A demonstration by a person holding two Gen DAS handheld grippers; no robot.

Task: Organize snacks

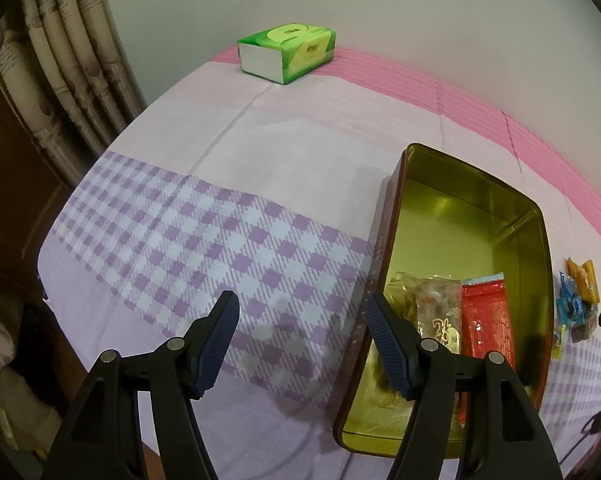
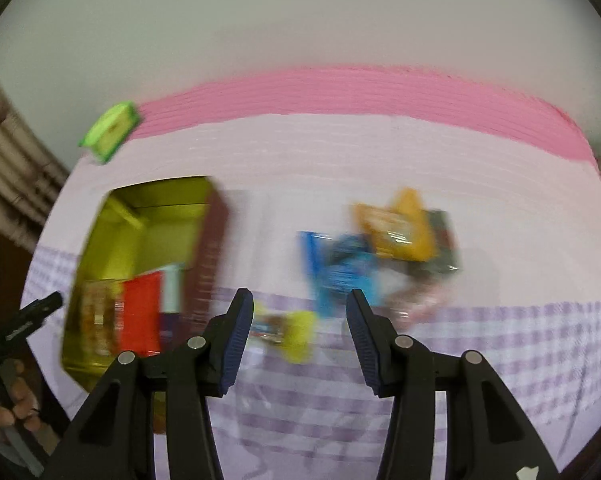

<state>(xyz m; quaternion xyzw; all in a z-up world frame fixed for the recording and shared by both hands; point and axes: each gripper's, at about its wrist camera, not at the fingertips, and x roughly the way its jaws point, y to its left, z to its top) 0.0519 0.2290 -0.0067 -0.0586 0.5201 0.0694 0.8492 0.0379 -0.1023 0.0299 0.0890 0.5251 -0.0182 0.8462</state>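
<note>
From the left wrist, the left gripper (image 1: pixel 302 314) hangs over the checked tablecloth (image 1: pixel 188 224) with its two fingers apart and nothing between them. Its right finger (image 1: pixel 384 344) sits just over the near left wall of the gold tin (image 1: pixel 540 240). Inside the tin, at its near end, lie a clear snack bag (image 1: pixel 432 308) and a red snack pack (image 1: pixel 486 316), side by side. A small pile of snacks (image 1: pixel 578 300) lies on the cloth just right of the tin. A green tissue pack (image 1: pixel 286 52) sits far behind the tin, by the wall. From the right wrist, the picture is blurry. The right gripper (image 2: pixel 300 312) has its fingers apart and holds nothing. The tin (image 2: pixel 112 240) is off to its left. The pile of loose snacks (image 2: pixel 380 248) lies to the right of the tin, just past the fingertips. A yellow snack (image 2: pixel 296 332) lies on the cloth between the fingers. A hand (image 2: pixel 10 408) shows at the left edge.
</note>
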